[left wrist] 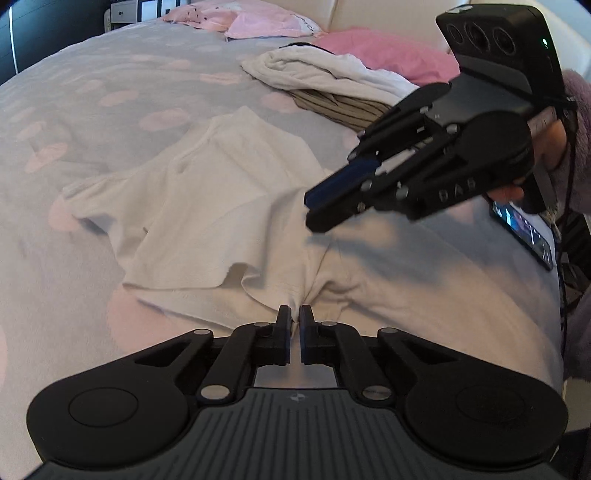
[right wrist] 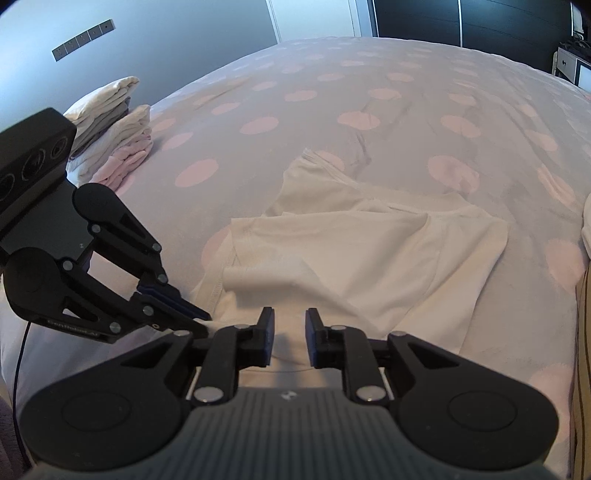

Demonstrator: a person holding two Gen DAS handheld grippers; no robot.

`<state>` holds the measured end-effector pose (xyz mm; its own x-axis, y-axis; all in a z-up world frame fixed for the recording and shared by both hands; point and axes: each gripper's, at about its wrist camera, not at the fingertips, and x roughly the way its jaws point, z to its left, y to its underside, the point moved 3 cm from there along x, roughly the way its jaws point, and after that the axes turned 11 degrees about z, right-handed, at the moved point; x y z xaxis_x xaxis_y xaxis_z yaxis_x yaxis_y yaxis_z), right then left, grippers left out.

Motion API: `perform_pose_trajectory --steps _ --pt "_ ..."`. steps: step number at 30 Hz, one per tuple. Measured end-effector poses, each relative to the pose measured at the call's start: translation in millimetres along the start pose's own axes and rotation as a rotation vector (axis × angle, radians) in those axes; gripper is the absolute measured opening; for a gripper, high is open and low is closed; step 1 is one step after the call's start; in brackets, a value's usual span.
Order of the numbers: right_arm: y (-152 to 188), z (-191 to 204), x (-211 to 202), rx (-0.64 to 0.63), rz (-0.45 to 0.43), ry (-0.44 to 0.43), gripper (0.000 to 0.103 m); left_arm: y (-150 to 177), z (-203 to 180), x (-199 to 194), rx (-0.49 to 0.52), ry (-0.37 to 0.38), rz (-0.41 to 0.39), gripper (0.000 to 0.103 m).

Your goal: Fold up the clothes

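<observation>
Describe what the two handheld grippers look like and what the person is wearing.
Both the left gripper and right gripper are matte black, with linkage arms, silver pivot pins, dark blue finger pads and ribbed grey bases. A fuzzy mauve sleeve covers the arm.

A grey bedspread (right wrist: 369, 92) with pink dots covers the bed. Pink pillows (left wrist: 388, 51) lie at its head, against a pale headboard (left wrist: 388, 14). A phone (left wrist: 524, 236) with a lit screen rests at the bed's edge. A row of wall switches (right wrist: 83, 38) sits on the grey wall.
</observation>
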<state>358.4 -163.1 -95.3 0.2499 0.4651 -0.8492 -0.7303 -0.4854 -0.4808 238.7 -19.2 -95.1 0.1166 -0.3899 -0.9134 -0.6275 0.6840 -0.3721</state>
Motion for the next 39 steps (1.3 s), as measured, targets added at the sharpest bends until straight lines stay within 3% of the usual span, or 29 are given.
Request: perform_pose_trajectory --steps 6,11,14,16,20,24,27,31,33,36,39 --pt "-6.5 -3.3 7.3 0.021 -0.016 0.008 0.022 7.9 5.1 -2.5 -0.007 0.014 0.03 0.002" --pt "-1.8 6.7 31.4 -0.03 0.059 0.024 0.025 3.1 13.6 -8.2 -0.055 -0.002 0.014 0.005" --pt "-0.7 11.4 28.9 -0.062 0.058 0.038 0.03 -0.5 26.6 -22.2 -0.101 -0.012 -0.038 0.029" --pt "-2.3 14.5 19.6 -0.079 0.03 0.039 0.032 -4.5 40.4 -30.4 -0.155 -0.059 -0.08 0.045" --pt "-4.0 29.5 10.6 -0.134 0.006 0.013 0.035 -10.3 72.4 -28.3 -0.306 -0.104 -0.117 0.046" --pt "-1.7 48.3 16.5 -0.191 0.024 -0.019 0.04 -12.8 98.5 -13.7 -0.433 -0.078 -0.106 0.046" --pt "-1.7 58.2 22.2 -0.248 0.02 0.002 0.041 -11.6 104.3 -7.0 -0.451 -0.068 -0.091 0.042" --pt "-1.6 69.5 33.0 -0.297 0.029 0.006 0.041 -12.4 106.0 -5.4 -0.458 -0.05 -0.099 0.017" --pt "0.5 76.2 39.9 -0.334 0.036 0.022 0.038 -14.8 102.6 -7.3 -0.44 -0.059 -0.105 0.011" --pt "2.3 80.6 46.7 -0.363 0.051 0.064 0.012 -19.8 95.6 -10.9 -0.407 -0.064 -0.102 0.004" --pt "0.4 77.2 42.8 -0.348 0.049 0.076 0.005 -27.5 88.3 -13.5 -0.375 -0.088 -0.085 0.002"
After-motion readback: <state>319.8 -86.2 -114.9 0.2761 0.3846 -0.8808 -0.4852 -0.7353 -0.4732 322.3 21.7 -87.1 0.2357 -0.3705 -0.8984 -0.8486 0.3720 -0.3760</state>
